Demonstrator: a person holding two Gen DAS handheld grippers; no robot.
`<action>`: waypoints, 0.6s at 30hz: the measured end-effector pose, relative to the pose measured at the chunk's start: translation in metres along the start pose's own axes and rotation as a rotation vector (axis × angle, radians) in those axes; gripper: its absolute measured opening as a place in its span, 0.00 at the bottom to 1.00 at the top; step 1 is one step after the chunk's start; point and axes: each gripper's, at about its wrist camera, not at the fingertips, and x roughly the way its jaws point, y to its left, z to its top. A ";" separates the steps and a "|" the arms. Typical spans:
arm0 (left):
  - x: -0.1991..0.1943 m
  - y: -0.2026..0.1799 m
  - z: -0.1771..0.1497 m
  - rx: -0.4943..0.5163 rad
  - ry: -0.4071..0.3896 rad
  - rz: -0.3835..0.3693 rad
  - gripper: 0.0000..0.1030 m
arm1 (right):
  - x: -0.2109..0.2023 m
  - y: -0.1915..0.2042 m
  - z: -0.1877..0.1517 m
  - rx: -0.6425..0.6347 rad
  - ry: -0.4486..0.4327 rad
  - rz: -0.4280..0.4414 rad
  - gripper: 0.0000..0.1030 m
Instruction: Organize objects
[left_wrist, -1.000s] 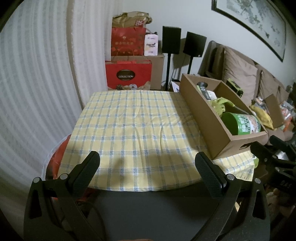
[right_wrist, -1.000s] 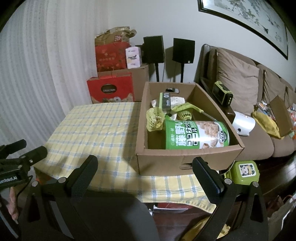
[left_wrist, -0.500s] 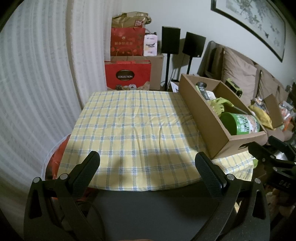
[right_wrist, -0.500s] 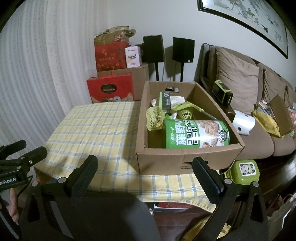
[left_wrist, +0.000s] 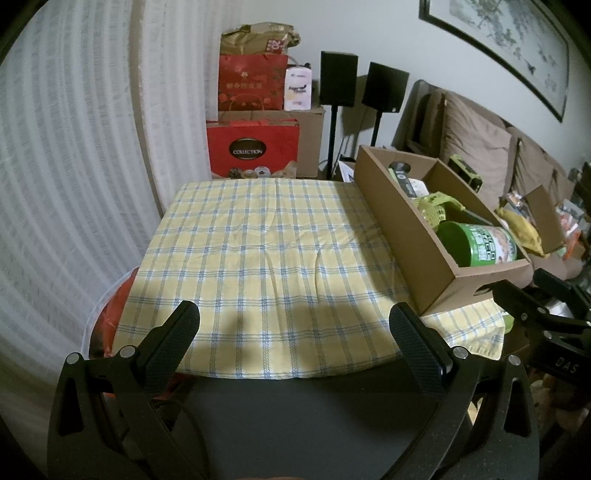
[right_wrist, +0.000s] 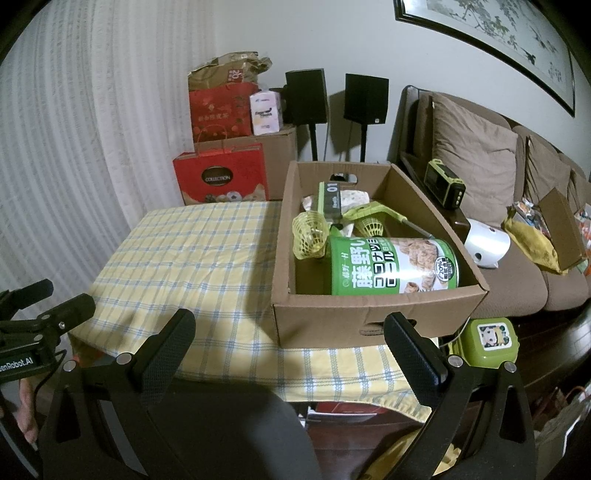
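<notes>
Right view only: green lidded container (right_wrist: 487, 341) below the table (right_wrist: 192, 251) edge.
Left claw (left_wrist: 293, 321): wide open, empty.
Right claw (right_wrist: 290, 325): wide open, empty.

The left and middle of the checked counter (left_wrist: 258, 258) lie bare, open to approach from the near edge. The cardboard box (right_wrist: 369, 317) fills the right side, its walls barring any sideways way in; only its open top gives entry. Inside, a green canister (right_wrist: 391, 266) lies across the near end, with yellow mesh balls (right_wrist: 308, 236) and a dark pack (right_wrist: 330, 199) crowding the back.
</notes>
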 end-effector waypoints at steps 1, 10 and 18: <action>0.000 0.000 0.000 -0.001 0.000 0.000 1.00 | 0.000 0.000 0.000 0.000 0.001 0.000 1.00; 0.000 0.000 0.000 -0.001 0.001 -0.004 1.00 | 0.000 0.000 0.000 -0.001 0.001 0.000 1.00; -0.001 -0.002 -0.001 -0.001 0.004 -0.006 1.00 | 0.000 0.000 0.000 -0.001 0.001 -0.001 1.00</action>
